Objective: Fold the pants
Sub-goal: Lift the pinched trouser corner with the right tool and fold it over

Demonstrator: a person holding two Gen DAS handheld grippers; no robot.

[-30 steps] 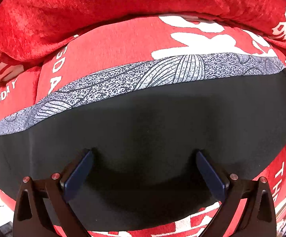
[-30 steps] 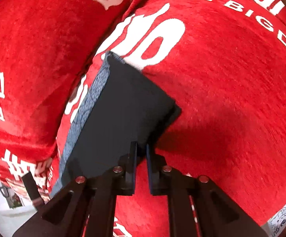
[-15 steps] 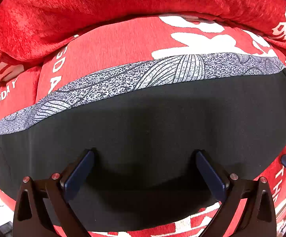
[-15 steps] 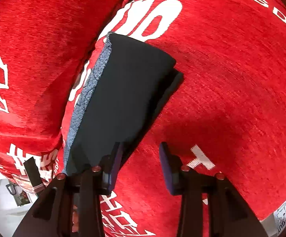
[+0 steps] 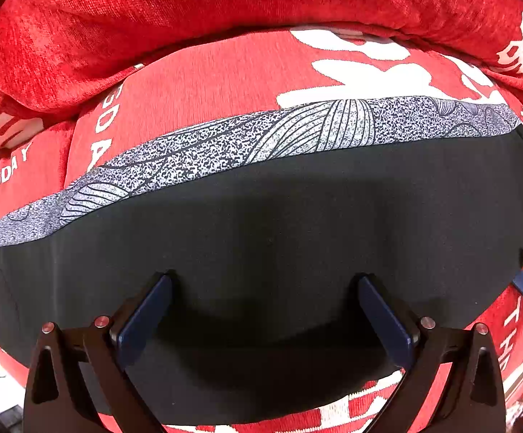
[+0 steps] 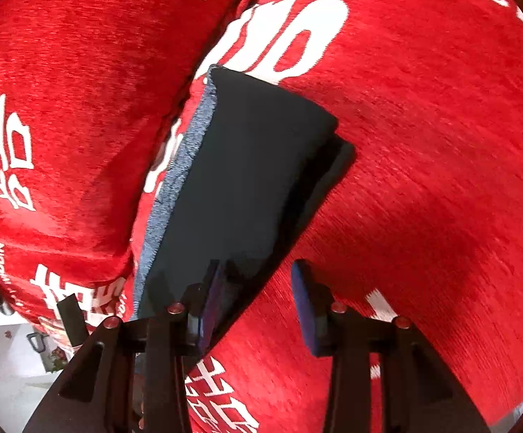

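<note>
The left wrist view shows the black pants broadside, with a speckled grey patterned band along their 12 o'clock edge. Only the right wrist view shows their folded stacked end, at 1 o'clock. They lie on a red sofa cushion. The left claw gapes wide over the fabric, holding nothing. The right claw is parted, empty; the pants' edge runs beneath its 9 o'clock finger.
</note>
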